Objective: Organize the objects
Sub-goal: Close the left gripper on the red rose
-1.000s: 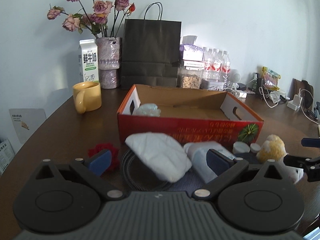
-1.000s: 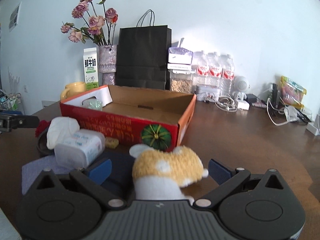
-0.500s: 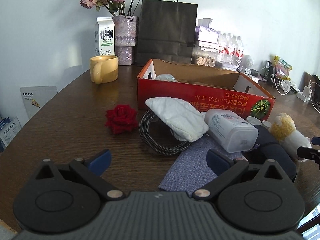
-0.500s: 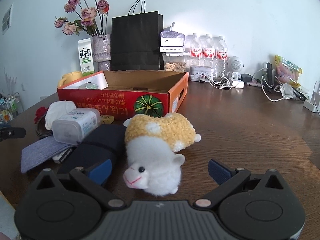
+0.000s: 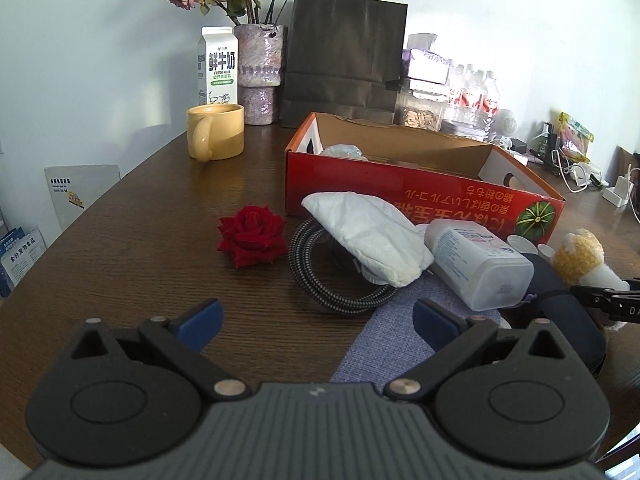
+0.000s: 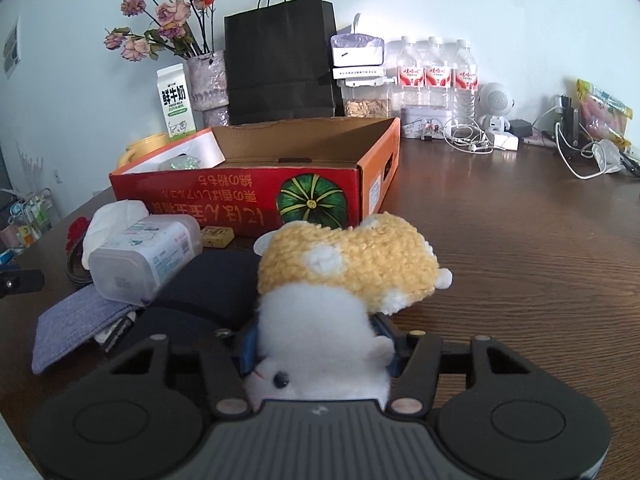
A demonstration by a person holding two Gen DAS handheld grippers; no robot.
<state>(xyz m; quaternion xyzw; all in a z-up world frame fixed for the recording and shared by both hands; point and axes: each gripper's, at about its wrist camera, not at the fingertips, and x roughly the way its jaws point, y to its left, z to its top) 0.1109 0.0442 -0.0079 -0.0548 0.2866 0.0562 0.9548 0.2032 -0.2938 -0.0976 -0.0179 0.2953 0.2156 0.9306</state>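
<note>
Beside the red box (image 6: pixel 256 188), the right gripper (image 6: pixel 318 348) has just closed — pads squeezing the plush sheep (image 6: pixel 340 280); the left gripper (image 5: pixel 316 320) gapes empty.

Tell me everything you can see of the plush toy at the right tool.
The plush toy is a fluffy animal with a white face and belly, a curly yellow-orange back with white patches, a black bead eye and a red stitched mouth. It lies on the brown table, face toward the camera. The right tool has just been closing; its blue pads press the white body.

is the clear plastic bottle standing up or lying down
Lying down: the clear plastic bottle rests on its side across the grey cloth, base toward the camera.
</note>
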